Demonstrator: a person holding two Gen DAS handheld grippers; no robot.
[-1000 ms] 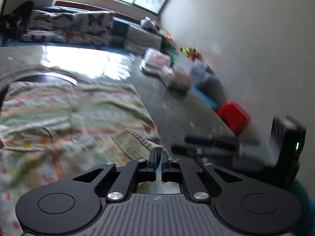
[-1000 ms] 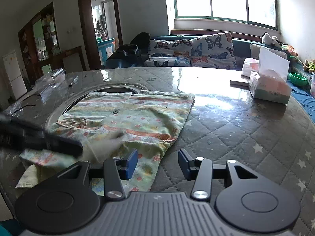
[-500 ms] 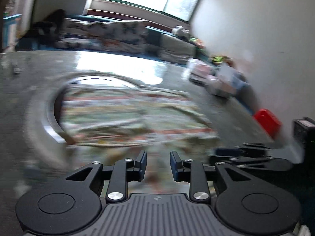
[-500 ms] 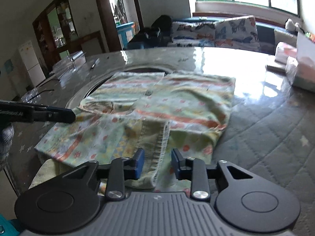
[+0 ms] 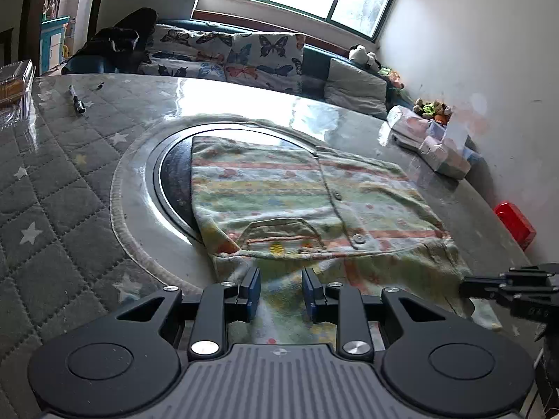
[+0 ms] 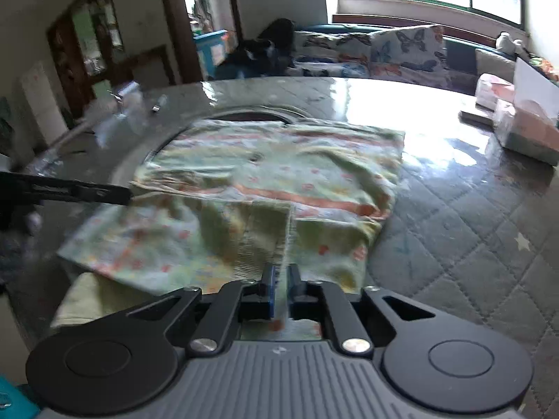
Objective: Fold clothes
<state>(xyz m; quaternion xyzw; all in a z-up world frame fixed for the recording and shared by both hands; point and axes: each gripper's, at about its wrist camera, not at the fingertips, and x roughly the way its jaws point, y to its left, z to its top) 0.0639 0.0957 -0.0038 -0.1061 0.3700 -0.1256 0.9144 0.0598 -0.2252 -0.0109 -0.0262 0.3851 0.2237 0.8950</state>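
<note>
A patterned garment [image 5: 307,188] was spread on the quilted table [image 5: 52,181], partly over a round inset near the middle, with its near edge toward the camera. Compared with 1 second earlier, 2 things were changed. The left tongs [image 5: 281,291], which had been pinched nearly shut beside a folded sleeve cuff, were now parted to a narrow gap and brought round to the near-left part of the garment; cloth was seen between and beneath the fingers, but no pinch on it was shown. The right tongs [image 6: 281,288], which had been held well apart above the near edge, were closing, and a ribbed fold of the garment [image 6: 265,244] was caught between them, so the fabric appeared to be gripped or very nearly so. In the left view the right tongs [image 5: 468,284] were seen at the garment's near-right corner.

It was judged that 1 grasp had been released and a new pair of grasps was being set up along the near edge. A fold away from the camera was therefore taken as the likely step in hand, with the folding itself not yet far along. A secure hold by the left tongs was judged necessary first.
</note>
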